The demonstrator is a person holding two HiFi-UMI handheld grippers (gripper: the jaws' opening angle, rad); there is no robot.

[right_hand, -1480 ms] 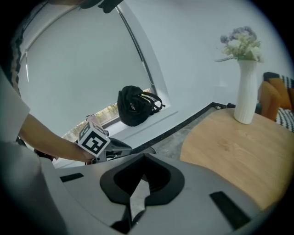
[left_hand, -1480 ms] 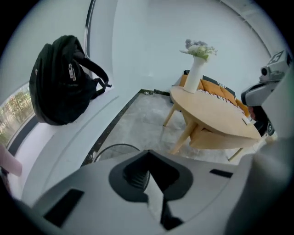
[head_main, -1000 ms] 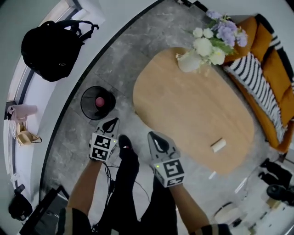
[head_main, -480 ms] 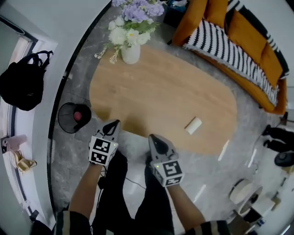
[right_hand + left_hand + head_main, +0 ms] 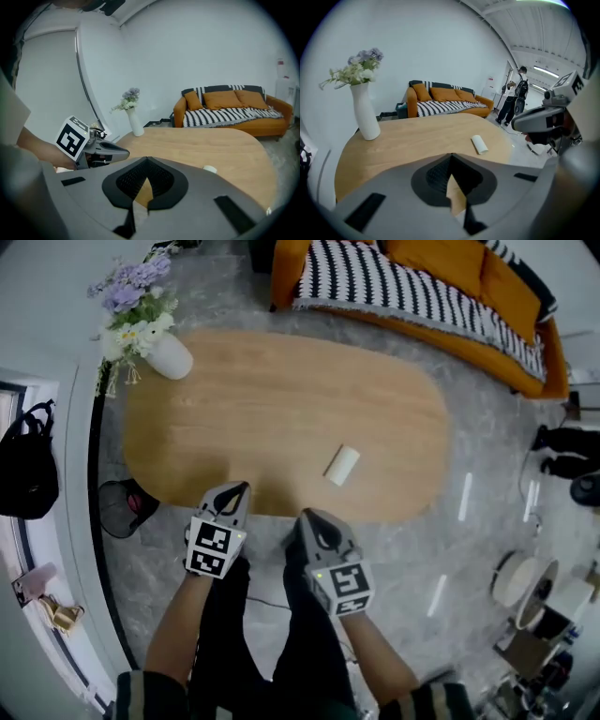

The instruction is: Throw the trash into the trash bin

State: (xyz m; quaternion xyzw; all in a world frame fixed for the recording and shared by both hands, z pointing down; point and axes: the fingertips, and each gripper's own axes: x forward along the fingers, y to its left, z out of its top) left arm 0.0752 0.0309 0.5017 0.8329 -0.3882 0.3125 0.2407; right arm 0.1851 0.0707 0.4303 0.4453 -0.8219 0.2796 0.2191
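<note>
The oval table (image 5: 281,399) is pale honey wood; the trash roll (image 5: 341,465) near its middle is white, and so is the vase (image 5: 172,357) at its far left, which holds purple, cream and pale yellow flowers (image 5: 131,292). On the far side the sofa (image 5: 487,277) is orange under a black-and-white striped throw (image 5: 394,287), the floor (image 5: 487,456) is grey with marbled veins, and at the left the mesh trash bin (image 5: 117,512) and the backpack (image 5: 26,460) are black. The left gripper (image 5: 241,487) and right gripper (image 5: 308,515) are grey, each bearing a cube of black-and-white square markers.
</note>
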